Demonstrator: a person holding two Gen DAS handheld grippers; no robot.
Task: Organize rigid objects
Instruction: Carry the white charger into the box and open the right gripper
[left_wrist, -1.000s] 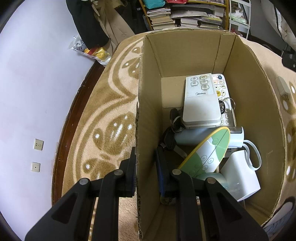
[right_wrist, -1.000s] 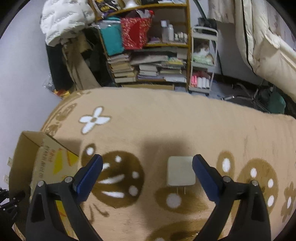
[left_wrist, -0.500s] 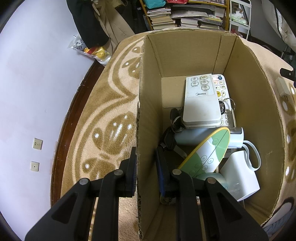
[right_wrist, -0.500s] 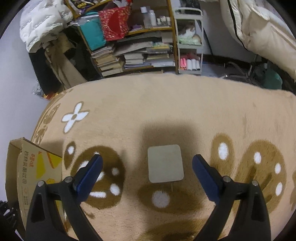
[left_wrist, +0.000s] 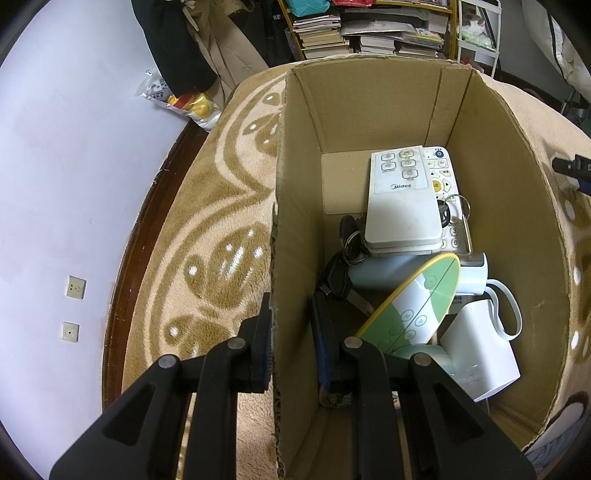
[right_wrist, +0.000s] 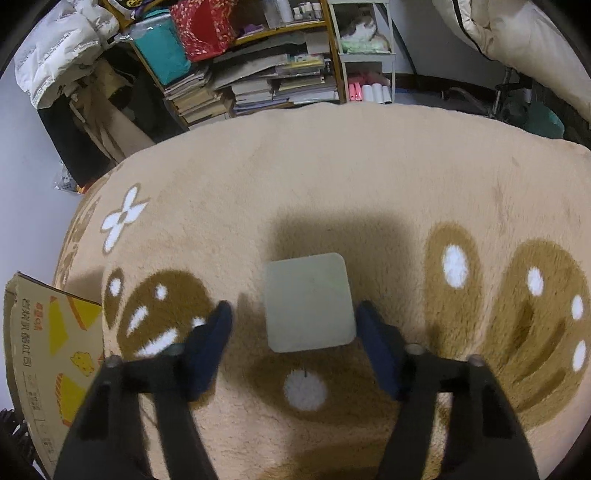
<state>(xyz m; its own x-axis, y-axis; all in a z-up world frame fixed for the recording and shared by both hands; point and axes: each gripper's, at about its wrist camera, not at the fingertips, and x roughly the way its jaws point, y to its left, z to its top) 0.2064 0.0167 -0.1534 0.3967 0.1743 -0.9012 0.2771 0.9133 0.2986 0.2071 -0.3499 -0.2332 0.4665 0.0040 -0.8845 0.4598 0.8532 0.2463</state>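
Left hand-held gripper is clamped on the left wall of the cardboard box, one finger outside, the other inside, pads pressed against the cardboard. The box stands on a tan plush blanket with brown and white patterns, near the blanket's left edge.

Inside the box: a white Midea remote lies on top of a second white remote with coloured buttons, both toward the far wall. Key rings and a black car key sit by the left wall. A pale blue cylinder lies across the middle. A green-and-white oval remote with a yellow rim leans tilted over it. A white mug lies at the near right corner.

Right hand-held gripper is open wide, low over the blanket, fingers on either side of a pale square power adapter. The adapter lies flat on the blanket; the right finger looks just beside its edge, the left finger stands clear. Cannot tell if either touches. The box shows at the left edge in the right wrist view, well apart from the adapter.
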